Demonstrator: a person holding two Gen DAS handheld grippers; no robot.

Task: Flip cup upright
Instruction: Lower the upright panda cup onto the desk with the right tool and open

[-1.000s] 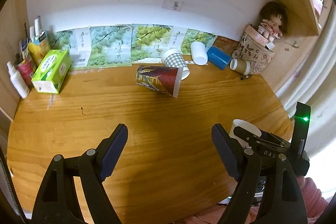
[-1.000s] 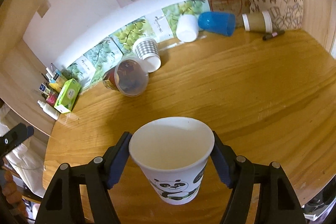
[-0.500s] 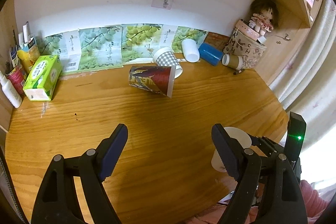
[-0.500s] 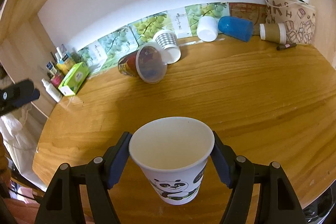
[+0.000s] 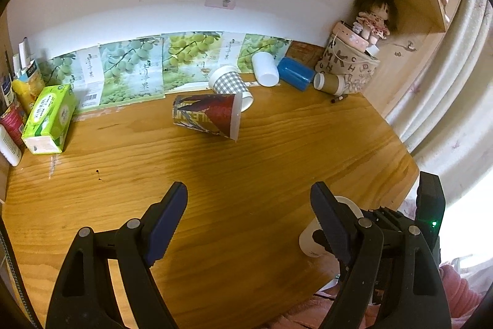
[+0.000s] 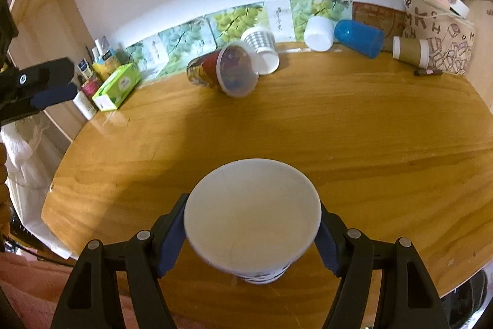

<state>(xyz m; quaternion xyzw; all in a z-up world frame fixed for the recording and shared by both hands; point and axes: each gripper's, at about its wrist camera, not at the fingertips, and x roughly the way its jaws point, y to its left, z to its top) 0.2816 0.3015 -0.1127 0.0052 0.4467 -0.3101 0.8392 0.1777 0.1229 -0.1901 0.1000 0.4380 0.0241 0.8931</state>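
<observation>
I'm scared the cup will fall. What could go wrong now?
The white cup, gripped by the right gripper, sits near the table edge; released carelessly, it might tip off. A hard squeeze could dent its thin wall. The open left gripper hovers close and might bump it.

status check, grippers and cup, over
Left gripper open, empty. Right gripper shut on white cup, mouth up, over table. Nothing beneath it.

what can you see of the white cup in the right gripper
The white cup is a paper cup with a rolled rim, mouth up and empty, its inside plain white. A dark print shows low on its wall. The right gripper is shut on it, blue pads pressing both sides below the rim. It sits near the front edge of the wooden table; whether its base touches the wood is unclear.
</observation>
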